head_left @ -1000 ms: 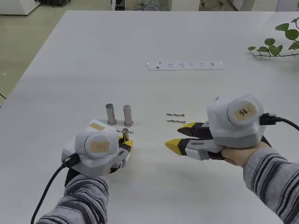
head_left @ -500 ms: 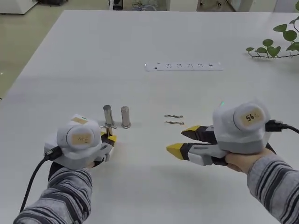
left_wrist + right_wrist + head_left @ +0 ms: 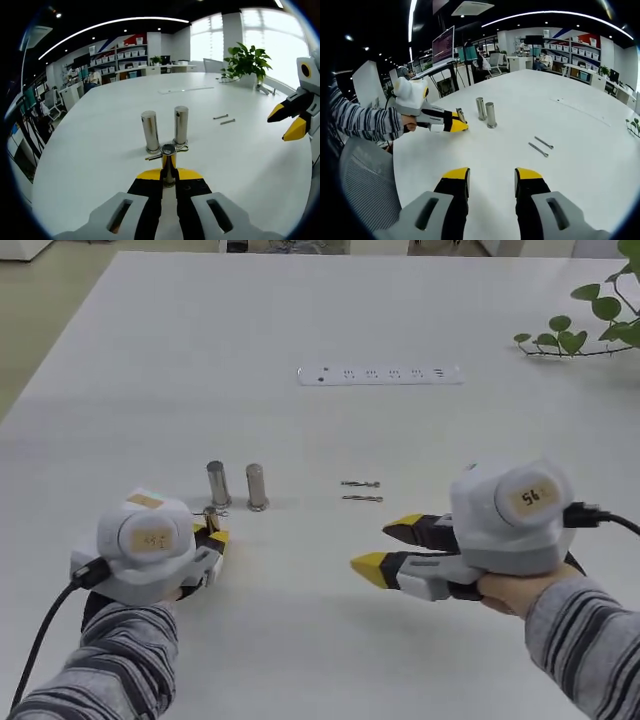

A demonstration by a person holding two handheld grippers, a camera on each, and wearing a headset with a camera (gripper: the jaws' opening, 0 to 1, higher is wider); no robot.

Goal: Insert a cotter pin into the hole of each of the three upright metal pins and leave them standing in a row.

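Two bare metal pins (image 3: 218,483) (image 3: 256,486) stand upright side by side on the white table. My left gripper (image 3: 212,536) is shut on a third metal pin (image 3: 168,160), held upright just in front of the left standing pin (image 3: 149,131). A cotter pin (image 3: 167,153) runs through its head. Two loose cotter pins (image 3: 359,483) (image 3: 362,498) lie flat to the right of the standing pins. Nearer than those, my right gripper (image 3: 385,545) hovers open and holds nothing, its yellow tips pointing left.
A white power strip (image 3: 380,374) lies across the table's far middle. Green plant leaves (image 3: 580,325) reach in at the far right. The table's left edge (image 3: 60,350) runs past the left gripper, with chairs and desks beyond it in the right gripper view.
My left gripper carried the held pin leftward, from in front of the right standing pin to in front of the left one. The right gripper stayed open, nearly in place.
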